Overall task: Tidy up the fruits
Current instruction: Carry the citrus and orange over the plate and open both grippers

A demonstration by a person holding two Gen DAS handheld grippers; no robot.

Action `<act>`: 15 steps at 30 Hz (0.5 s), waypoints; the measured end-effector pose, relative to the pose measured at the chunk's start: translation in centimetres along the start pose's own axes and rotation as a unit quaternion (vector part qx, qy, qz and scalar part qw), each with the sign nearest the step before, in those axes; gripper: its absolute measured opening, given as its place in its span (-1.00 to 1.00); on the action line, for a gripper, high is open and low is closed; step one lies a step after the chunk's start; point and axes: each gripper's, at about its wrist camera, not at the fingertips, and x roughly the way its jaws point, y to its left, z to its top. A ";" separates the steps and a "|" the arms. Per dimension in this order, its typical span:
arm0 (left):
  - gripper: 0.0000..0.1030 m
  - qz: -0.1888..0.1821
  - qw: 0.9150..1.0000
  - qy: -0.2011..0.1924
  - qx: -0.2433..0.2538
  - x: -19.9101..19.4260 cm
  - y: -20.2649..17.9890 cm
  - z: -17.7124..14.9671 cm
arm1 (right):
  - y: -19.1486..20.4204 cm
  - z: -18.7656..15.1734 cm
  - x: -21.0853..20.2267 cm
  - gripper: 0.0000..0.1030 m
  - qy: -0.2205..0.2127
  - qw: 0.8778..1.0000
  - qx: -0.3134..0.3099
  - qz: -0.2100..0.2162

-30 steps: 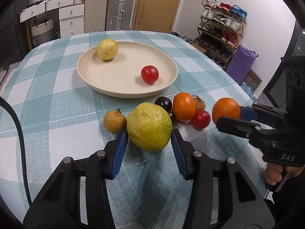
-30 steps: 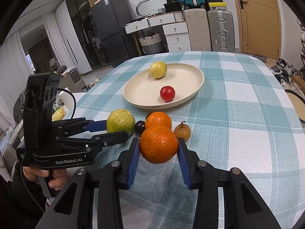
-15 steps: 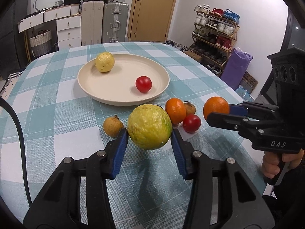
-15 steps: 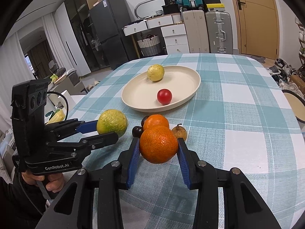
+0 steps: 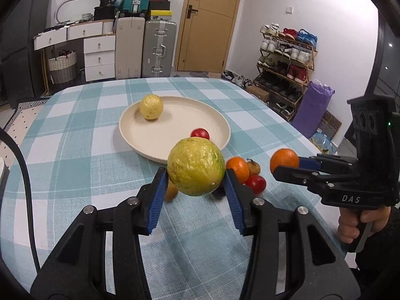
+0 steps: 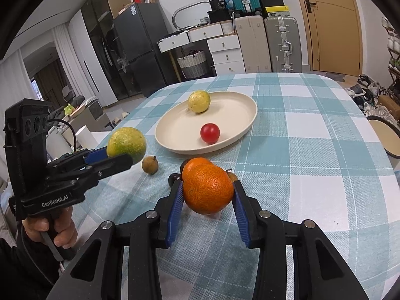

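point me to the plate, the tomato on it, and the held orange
plate (image 6: 240, 107): right wrist view, bare inner floor near the far rim.
tomato (image 6: 210, 133): right wrist view, middle of its red skin.
orange (image 6: 208, 188): right wrist view, middle of its peel, between the gripper pads.

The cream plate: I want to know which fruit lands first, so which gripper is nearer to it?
Left. The left gripper holds the green-yellow fruit raised close to the cream plate, near its front rim. The right gripper, shut on an orange, sits farther back behind the loose fruits.
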 end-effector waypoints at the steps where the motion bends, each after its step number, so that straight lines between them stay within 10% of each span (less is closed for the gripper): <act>1: -0.16 0.002 1.000 -0.004 -0.002 -0.1 0.2 0.2 | -0.1 0.2 0.0 -0.23 -0.001 1.000 0.001 0.000; 15: -0.16 0.022 0.999 -0.027 -0.003 1.4 1.5 3.4 | -0.5 4.1 0.3 -0.23 -0.020 1.000 -0.006 0.002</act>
